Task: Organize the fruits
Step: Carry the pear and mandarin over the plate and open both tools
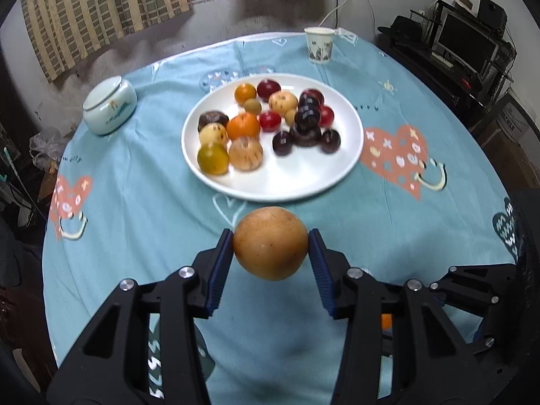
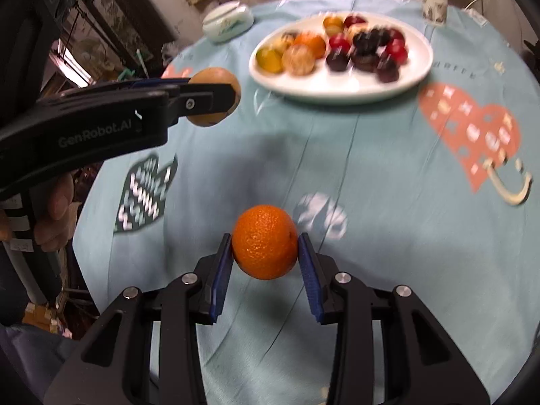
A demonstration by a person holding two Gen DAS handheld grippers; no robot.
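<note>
My left gripper (image 1: 270, 241) is shut on a round tan-brown fruit (image 1: 270, 243) and holds it above the cloth, just short of the white plate (image 1: 303, 182). The plate holds several fruits: oranges, dark plums, red and yellow ones. My right gripper (image 2: 265, 248) is shut on an orange (image 2: 265, 246), held above the table, nearer than the plate (image 2: 337, 84). In the right wrist view the left gripper (image 2: 216, 96) with the brown fruit (image 2: 216, 76) shows at the left, near the plate's left edge.
A round table with a light blue patterned cloth (image 1: 135, 202). A white lidded ceramic jar (image 1: 109, 106) stands left of the plate, a paper cup (image 1: 319, 45) behind it. Dark shelving with electronics (image 1: 465, 50) stands to the right of the table.
</note>
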